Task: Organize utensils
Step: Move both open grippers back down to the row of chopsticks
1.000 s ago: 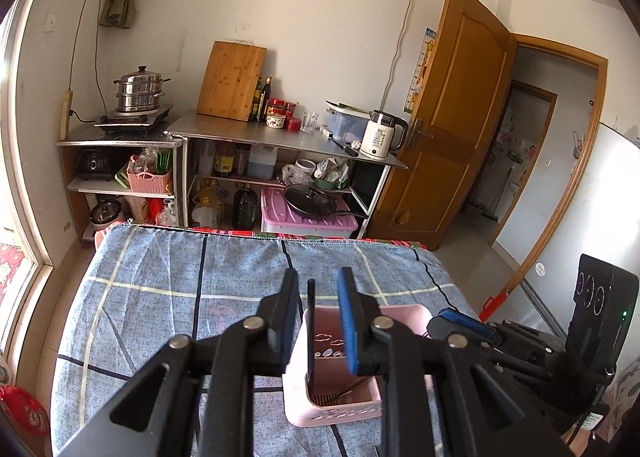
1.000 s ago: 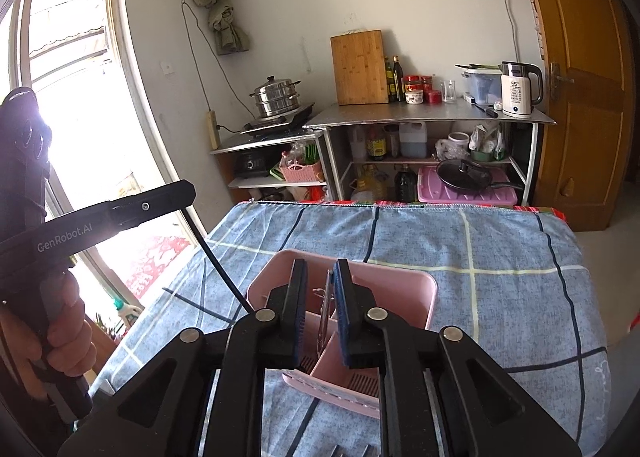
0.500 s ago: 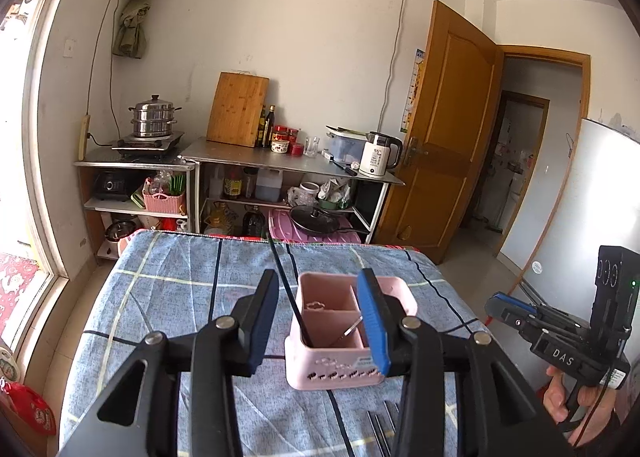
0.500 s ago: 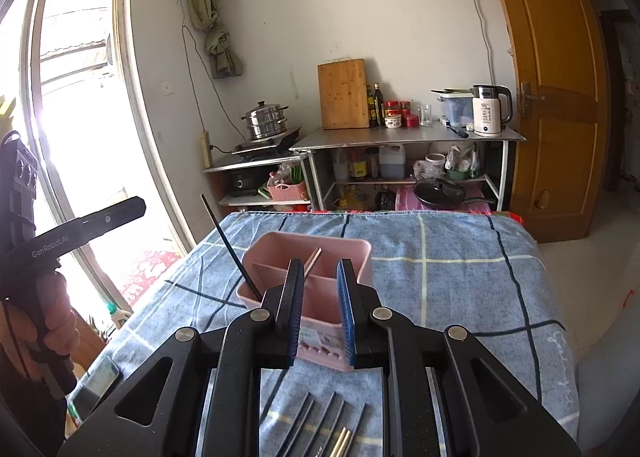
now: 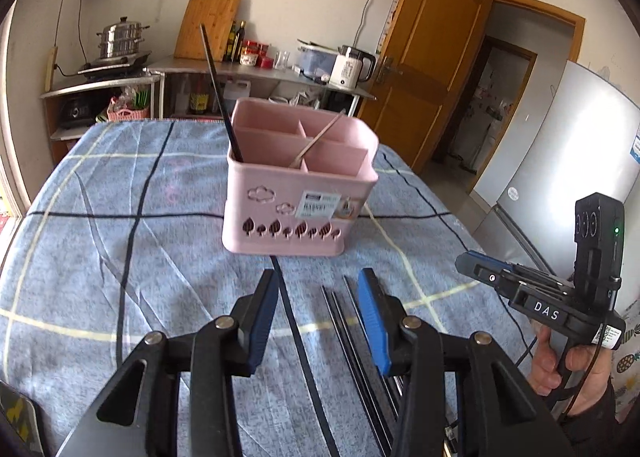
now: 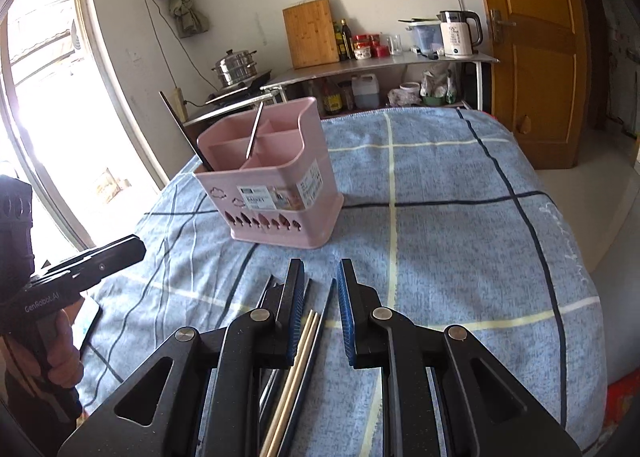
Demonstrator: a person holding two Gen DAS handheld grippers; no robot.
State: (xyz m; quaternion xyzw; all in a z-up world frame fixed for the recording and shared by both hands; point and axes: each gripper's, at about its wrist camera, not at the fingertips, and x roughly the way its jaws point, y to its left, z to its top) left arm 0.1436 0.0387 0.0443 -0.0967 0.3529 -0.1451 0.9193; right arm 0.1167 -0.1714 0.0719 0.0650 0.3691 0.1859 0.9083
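In the left wrist view the left tool, its jaws just widened and empty, hung at lower centre over dark chopsticks on the blue checked desk, the pink holder stood mid-frame, and at right the right tool gaped narrowly, gripping nothing.

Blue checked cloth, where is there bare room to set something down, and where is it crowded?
Bare cloth runs from the pink caddy to the door-side edge, and from the caddy to the window-side edge in the left wrist view. Crowded: the near strip before the caddy, where loose chopsticks lie under both grippers.
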